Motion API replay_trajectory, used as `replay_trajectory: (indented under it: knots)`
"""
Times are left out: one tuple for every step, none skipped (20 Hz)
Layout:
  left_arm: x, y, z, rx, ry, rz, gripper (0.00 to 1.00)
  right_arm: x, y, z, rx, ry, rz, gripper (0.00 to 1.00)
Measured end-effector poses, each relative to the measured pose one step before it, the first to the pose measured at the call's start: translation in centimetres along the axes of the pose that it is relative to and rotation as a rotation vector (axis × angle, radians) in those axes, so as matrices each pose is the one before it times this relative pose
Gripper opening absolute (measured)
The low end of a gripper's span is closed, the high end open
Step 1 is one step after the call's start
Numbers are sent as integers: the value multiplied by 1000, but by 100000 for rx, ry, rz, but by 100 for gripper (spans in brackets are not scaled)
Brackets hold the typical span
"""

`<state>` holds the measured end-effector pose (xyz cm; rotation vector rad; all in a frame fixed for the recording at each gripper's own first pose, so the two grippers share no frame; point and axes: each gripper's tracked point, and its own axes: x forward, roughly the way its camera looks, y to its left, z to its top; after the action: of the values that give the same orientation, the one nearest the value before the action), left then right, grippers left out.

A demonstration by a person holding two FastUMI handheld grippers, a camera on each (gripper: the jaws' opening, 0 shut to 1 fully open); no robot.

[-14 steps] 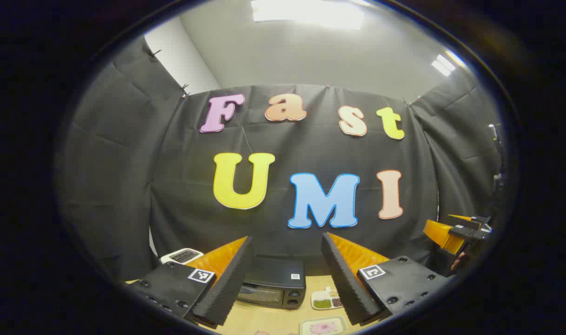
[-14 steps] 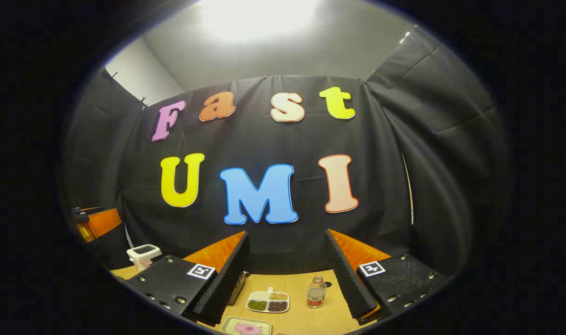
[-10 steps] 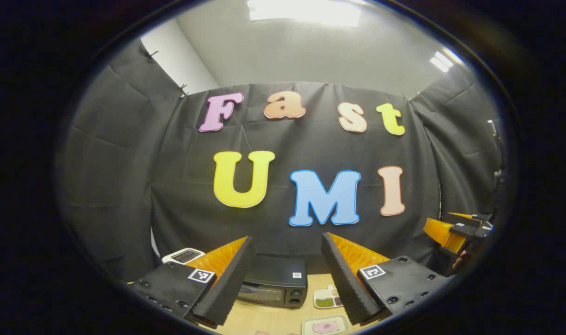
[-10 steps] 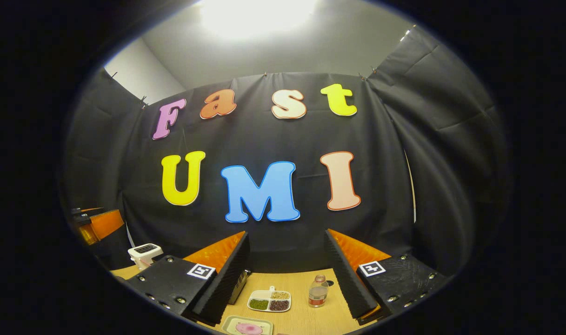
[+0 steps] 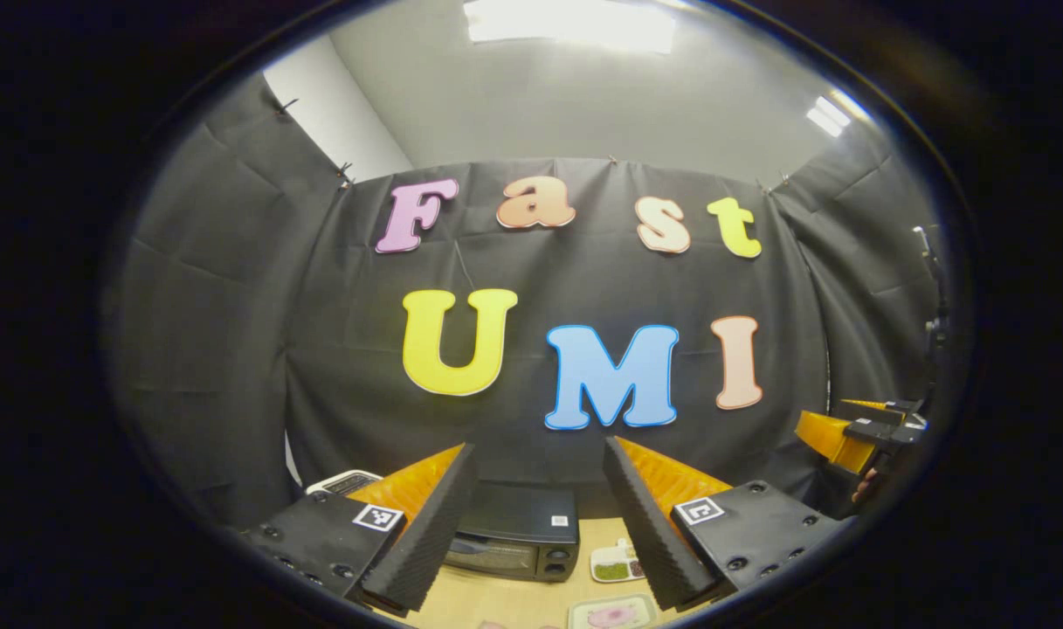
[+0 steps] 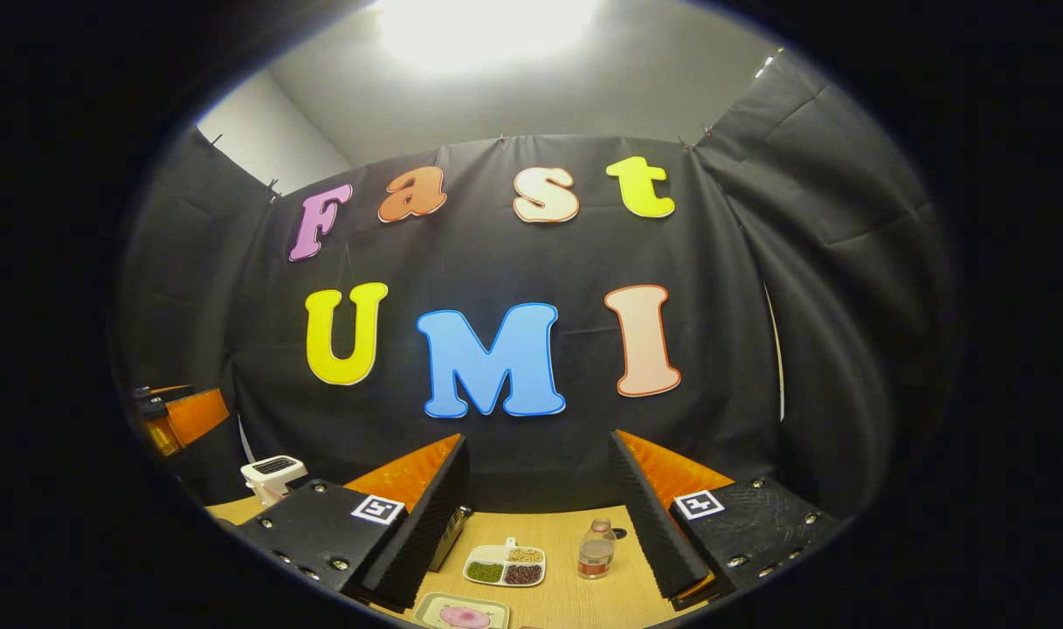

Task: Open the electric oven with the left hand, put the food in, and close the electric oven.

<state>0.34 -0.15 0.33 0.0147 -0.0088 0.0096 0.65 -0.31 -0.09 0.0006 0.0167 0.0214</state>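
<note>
The black electric oven (image 5: 515, 540) stands on the wooden table with its door closed; a sliver of it (image 6: 449, 535) also peeks past a finger in the right gripper view. My left gripper (image 5: 538, 448) hovers high above and in front of it, open and holding nothing. A pale tray with a pink piece of food (image 5: 608, 614) lies near the front edge, and appears again as the tray (image 6: 463, 615) in the right gripper view. My right gripper (image 6: 538, 439) is also raised, open and holding nothing. It shows far right (image 5: 856, 431) in the left gripper view.
A white divided plate of beans and grains (image 6: 505, 566) sits right of the oven, with a small bottle (image 6: 594, 550) beside it. A white toaster (image 6: 272, 476) stands at the table's left. The left gripper (image 6: 177, 418) appears at the far left.
Both views shifted only slightly, as if the hands tilted a little. Nothing was grasped, and the oven door stays closed.
</note>
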Motion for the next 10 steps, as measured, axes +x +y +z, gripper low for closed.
replay_trajectory:
  knots:
    - [-83, -62, -21, 430, -62, -243, 97, 9, -229, -75, 218, 293, -58, 96]
    - [-33, -143, 95, 448, 160, -264, 97, 44, -195, -222, 195, 290, -125, 96]
    - [69, -96, -132, 565, 342, -207, 100, 74, -147, -66, 435, 323, 119, 97]
    - [47, -40, 28, 627, 229, 225, 100, 57, -249, -85, 347, 497, -111, 96]
    - [11, -154, 65, 463, 39, 13, 97, 102, -168, -90, 46, 175, 240, 96]
    - [146, -167, 106, 342, -42, -26, 97, 132, -155, 91, 11, 214, 53, 96]
    - [41, -165, -157, 195, 212, -20, 97, 108, -149, 6, -25, 88, 392, 96]
    - [106, -303, 33, -55, 110, -318, 97, 43, -13, -158, 276, 389, 425, 96]
    - [111, -295, -194, 454, 425, -339, 97, 71, 11, -92, 697, 566, 647, 96]
    - [186, -158, -112, 989, 541, -217, 100, 56, 67, -200, 896, 536, 1017, 96]
